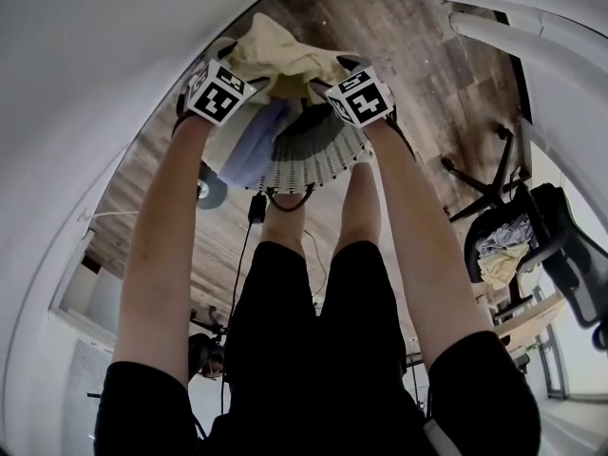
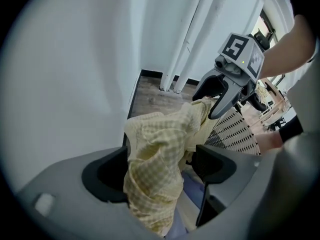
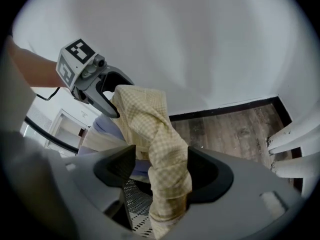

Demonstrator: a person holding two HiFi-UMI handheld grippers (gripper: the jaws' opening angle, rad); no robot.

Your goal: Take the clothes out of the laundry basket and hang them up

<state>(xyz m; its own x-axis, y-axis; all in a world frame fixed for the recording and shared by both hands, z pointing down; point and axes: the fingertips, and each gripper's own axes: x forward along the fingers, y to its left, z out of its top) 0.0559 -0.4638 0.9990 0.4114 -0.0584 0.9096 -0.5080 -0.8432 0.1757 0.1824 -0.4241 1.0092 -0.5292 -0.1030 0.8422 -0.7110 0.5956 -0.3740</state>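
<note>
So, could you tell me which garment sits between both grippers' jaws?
The yellow checked garment, on top; the blue garment lies beneath it in the laundry basket.

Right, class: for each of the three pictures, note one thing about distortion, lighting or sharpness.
Head view: strong fisheye bend, the white wall curves around the wooden floor, and the lower right corner is washed out. Left gripper view: dark round border, yet the checks on the yellow shirt stay clear. Right gripper view: same border, soft even light, the floor's grain sharp.
</note>
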